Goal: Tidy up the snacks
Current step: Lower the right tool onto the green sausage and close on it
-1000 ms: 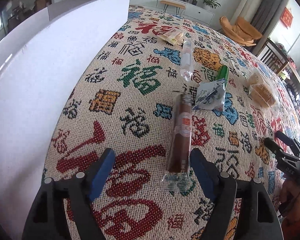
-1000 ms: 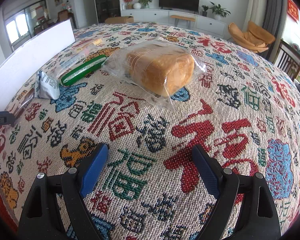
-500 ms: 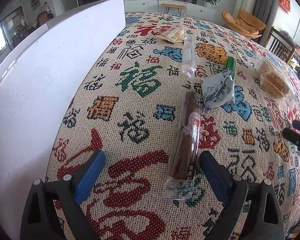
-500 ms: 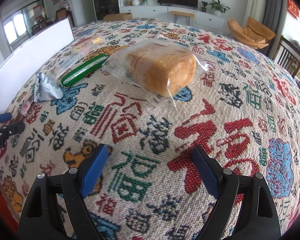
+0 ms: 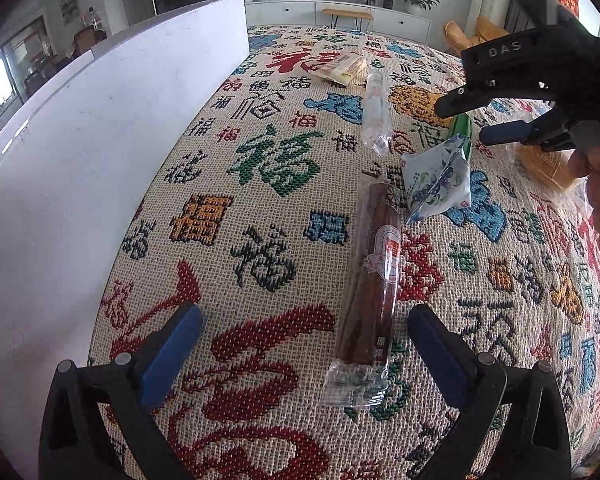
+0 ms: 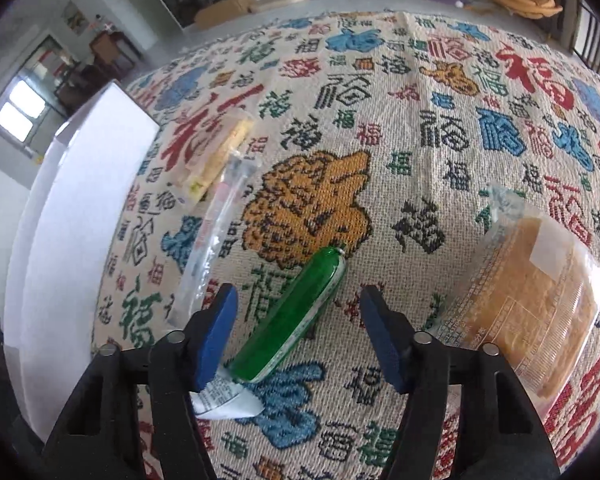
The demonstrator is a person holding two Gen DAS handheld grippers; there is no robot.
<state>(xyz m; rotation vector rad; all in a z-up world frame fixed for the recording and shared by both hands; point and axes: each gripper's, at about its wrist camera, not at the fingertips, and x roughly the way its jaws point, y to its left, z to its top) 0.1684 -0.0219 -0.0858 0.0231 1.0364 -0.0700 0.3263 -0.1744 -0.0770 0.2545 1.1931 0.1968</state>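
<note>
While both tongs hang over the worktop, neither grips a snack.
Left tongs have just been opening — jaws wide apart, brown stick lying just inside the right one. Right tongs have just been closing — half apart astride the green stick, pads not touching it.

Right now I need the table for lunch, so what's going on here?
A person is sorting snacks on the patterned tablecloth. The left gripper has just opened wide, with the long brown wrapped snack stick lying free between its fingers. The right gripper has been closing around the green tube-shaped snack, not yet touching it.
</note>
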